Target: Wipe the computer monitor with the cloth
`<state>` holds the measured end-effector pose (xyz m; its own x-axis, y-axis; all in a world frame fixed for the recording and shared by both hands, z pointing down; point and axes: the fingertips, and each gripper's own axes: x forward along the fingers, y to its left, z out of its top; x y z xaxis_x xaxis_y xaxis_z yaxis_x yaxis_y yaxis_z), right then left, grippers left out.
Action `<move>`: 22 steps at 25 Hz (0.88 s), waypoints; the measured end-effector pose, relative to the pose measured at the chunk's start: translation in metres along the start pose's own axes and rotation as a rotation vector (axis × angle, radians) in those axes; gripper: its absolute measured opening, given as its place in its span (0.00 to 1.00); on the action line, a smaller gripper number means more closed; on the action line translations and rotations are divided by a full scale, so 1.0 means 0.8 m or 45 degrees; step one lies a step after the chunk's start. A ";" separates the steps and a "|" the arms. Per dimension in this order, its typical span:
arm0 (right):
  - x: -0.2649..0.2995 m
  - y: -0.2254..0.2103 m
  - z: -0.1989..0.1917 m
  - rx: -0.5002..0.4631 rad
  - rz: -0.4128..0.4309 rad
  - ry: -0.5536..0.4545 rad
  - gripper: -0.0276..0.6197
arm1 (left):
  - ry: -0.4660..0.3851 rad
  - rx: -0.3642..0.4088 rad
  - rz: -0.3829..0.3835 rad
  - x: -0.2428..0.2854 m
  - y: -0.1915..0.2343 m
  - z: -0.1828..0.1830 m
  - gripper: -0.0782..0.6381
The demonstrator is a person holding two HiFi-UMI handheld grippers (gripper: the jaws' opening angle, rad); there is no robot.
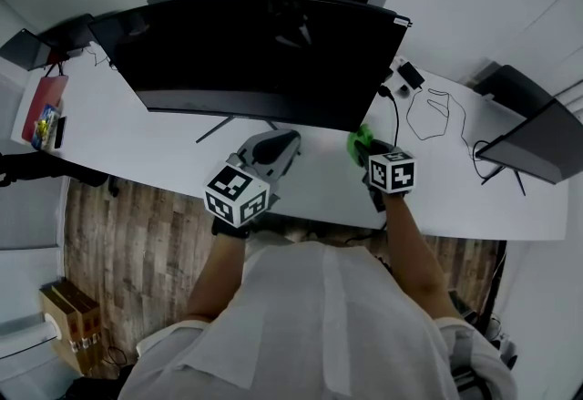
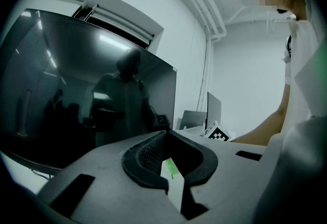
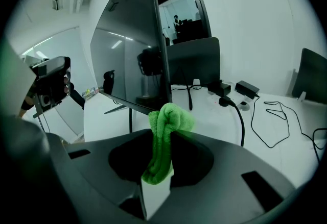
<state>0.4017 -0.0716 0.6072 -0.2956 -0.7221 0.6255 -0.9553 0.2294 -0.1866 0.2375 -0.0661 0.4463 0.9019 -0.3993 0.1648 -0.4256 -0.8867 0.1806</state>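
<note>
right hand-held gripper (image 3: 162, 135) pinches the bunched green cloth (image 3: 169, 117) near the monitor's (image 1: 264, 52) lower right corner, wad sticking out probably to rub the screen, while left hand-held gripper (image 2: 166, 139), pressed together and empty, idles below the monitor's middle.

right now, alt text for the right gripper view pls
The right gripper is shut on a bunched green cloth above a white desk. The dark monitor stands ahead, seen at a steep angle, with black cables at right.
</note>
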 end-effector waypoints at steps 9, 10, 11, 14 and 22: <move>0.003 0.006 0.003 0.070 0.022 -0.012 0.15 | 0.007 -0.006 0.010 -0.005 -0.002 -0.002 0.14; 0.003 0.006 0.003 0.077 0.024 -0.013 0.15 | 0.006 -0.006 0.012 -0.005 -0.002 -0.002 0.14; 0.003 0.006 0.004 0.087 0.025 -0.014 0.15 | 0.005 -0.006 0.014 -0.006 -0.002 -0.002 0.14; 0.005 0.007 0.001 0.123 0.024 -0.014 0.15 | 0.006 -0.008 0.018 -0.009 0.000 -0.004 0.14; 0.008 0.011 0.002 0.142 0.013 -0.003 0.15 | 0.003 -0.011 0.017 -0.011 0.002 -0.005 0.14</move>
<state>0.3915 -0.0748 0.6083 -0.3050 -0.7215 0.6216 -0.9473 0.1628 -0.2758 0.2285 -0.0627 0.4487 0.8958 -0.4108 0.1698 -0.4386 -0.8790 0.1871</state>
